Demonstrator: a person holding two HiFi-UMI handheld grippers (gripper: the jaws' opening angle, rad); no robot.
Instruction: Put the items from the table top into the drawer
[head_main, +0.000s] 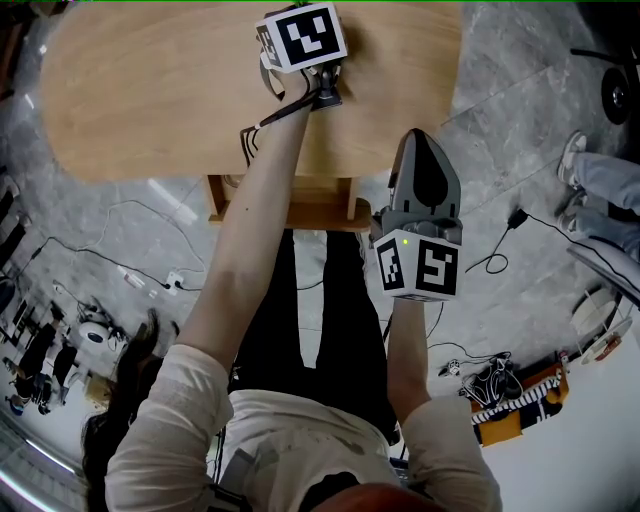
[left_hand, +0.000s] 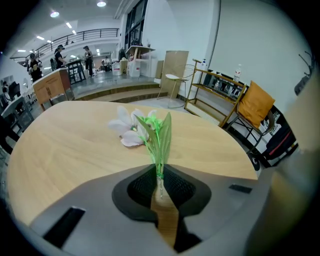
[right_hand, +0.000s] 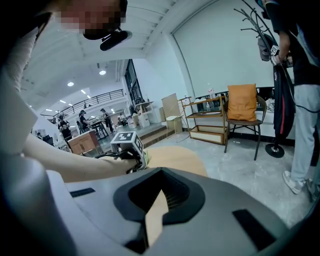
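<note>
An artificial flower (left_hand: 131, 131) with pale pink petals and green leaves lies on the round wooden table (head_main: 150, 100). My left gripper (left_hand: 160, 174) points steeply down at it, and its pads are closed on the thin green stem at their tips. In the head view the left gripper (head_main: 328, 95) is over the table's middle near side, under its marker cube; the flower is hidden there. My right gripper (head_main: 421, 140) hangs off the table's right edge, jaws together and empty. In the right gripper view, the right gripper (right_hand: 161, 192) faces the left arm and the table (right_hand: 172, 157).
A wooden drawer frame (head_main: 290, 210) juts out under the table's near edge, between my arms. Cables (head_main: 150, 275) trail over the grey floor at left. A person (right_hand: 300, 100) stands at the right near a chair with an orange cushion (right_hand: 242, 102). Shelves (left_hand: 220, 87) stand beyond the table.
</note>
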